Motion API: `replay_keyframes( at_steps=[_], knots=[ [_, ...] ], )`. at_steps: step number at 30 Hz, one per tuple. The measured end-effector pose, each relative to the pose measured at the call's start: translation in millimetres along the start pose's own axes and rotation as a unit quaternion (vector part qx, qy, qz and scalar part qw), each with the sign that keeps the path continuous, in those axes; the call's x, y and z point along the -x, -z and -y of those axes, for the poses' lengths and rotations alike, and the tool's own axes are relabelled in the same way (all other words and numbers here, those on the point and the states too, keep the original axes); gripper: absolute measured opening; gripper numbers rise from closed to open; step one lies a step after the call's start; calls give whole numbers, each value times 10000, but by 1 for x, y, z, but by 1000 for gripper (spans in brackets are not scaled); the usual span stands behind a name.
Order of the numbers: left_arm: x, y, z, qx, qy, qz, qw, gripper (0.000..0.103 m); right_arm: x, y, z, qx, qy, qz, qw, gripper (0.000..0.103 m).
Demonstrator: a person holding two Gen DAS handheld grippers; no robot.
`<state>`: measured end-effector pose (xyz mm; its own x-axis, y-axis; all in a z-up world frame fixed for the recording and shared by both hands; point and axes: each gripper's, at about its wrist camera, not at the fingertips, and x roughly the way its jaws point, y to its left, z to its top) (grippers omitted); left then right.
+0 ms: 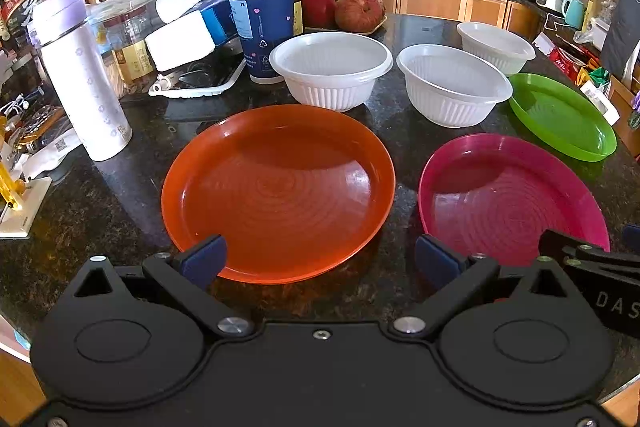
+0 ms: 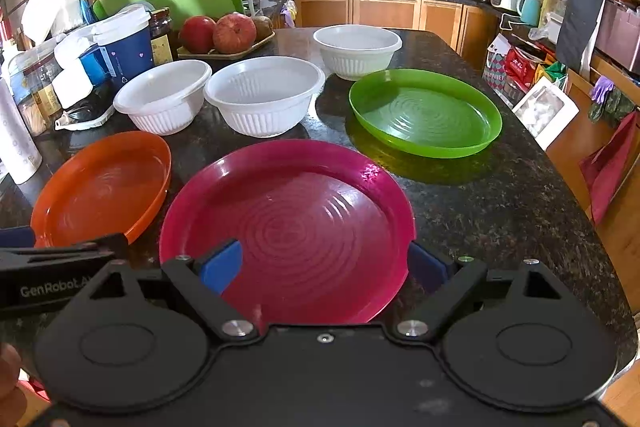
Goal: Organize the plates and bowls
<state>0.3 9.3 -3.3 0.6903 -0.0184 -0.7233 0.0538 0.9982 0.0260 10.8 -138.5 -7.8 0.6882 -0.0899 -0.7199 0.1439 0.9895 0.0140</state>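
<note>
An orange plate (image 1: 280, 191) (image 2: 104, 187), a pink plate (image 1: 508, 195) (image 2: 288, 227) and a green plate (image 1: 560, 115) (image 2: 424, 111) lie on the dark stone counter (image 1: 400, 291). Three white ribbed bowls (image 1: 332, 67) (image 1: 452, 83) (image 1: 496, 45) stand behind them, also in the right wrist view (image 2: 164, 95) (image 2: 264, 93) (image 2: 356, 49). My left gripper (image 1: 320, 259) is open and empty at the orange plate's near rim. My right gripper (image 2: 324, 267) is open and empty, its fingers either side of the pink plate's near edge.
A white flask (image 1: 80, 75), a blue paper cup (image 1: 264, 23), tissue packs, jars and a tray of apples (image 1: 352, 11) crowd the counter's back left. The counter edge drops off at the right (image 2: 580, 195), with bags and boxes beyond.
</note>
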Motion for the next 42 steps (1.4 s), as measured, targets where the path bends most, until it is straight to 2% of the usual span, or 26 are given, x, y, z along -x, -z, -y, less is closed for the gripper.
replay_keyframes(
  at_steps=[42],
  knots=[
    [-8,-1,0,-2,25,-107,9999,100,-5,-1,-3,55,-46,-65,10000,94]
  ],
)
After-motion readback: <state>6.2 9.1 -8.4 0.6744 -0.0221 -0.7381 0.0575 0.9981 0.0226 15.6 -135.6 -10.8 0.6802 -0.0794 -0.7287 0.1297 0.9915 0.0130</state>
